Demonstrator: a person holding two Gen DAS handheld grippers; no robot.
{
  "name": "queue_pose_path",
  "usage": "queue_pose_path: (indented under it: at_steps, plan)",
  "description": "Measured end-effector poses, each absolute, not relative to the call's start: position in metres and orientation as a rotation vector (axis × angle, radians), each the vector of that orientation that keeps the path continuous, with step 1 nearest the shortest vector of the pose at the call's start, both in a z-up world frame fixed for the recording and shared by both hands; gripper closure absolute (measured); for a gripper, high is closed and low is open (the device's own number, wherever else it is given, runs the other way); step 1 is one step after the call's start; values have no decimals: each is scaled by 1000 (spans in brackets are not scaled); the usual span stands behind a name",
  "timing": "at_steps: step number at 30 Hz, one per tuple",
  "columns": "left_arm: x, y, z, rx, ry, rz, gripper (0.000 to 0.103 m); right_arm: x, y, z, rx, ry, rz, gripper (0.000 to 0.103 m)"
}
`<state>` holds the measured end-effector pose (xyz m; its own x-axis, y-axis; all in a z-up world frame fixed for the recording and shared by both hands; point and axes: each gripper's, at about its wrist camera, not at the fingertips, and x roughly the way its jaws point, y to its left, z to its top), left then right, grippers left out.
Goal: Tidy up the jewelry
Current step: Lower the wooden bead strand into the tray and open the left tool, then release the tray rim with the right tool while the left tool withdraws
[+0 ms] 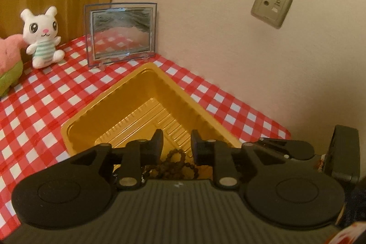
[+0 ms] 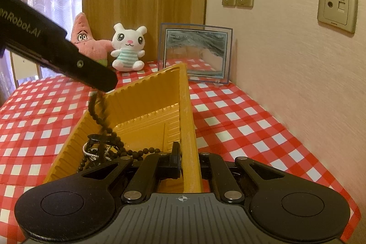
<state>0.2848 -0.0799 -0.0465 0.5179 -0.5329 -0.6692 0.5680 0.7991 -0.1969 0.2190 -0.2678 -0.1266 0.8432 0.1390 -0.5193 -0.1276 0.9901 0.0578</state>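
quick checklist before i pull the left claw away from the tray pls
1. Right claw clamped on the wall of the gold tray: ok.
2. Left claw jaws apart: ok, there is a clear gap between the fingers.
3. Bead strand free of the left claw: cannot tell. In the right wrist view it reaches up to the claw's tip, blurred.
4. Lower end of the strand inside the tray: ok, it lies on the floor beside the other jewelry.
5. Surroundings clear of the tray: ok, the plush rabbit and glass frame stand apart at the back.
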Motion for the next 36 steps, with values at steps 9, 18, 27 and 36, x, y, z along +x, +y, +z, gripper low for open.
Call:
queue_pose_path:
  at_steps: [9,18,27,36]
  plan:
    - [283,-66,-41,36,772,-619,78,219,-267,-127,18,550,143,98]
    - [277,-31,-43,24,779,-509,77,219,-267,-127,20,551,142,98]
    - [267,25,-50,-6,809,-349,78,227,-272,-130,105,567,144,98]
    - [260,71,-56,-37,828,-219,78,253,-280,-148,305,654,141,98]
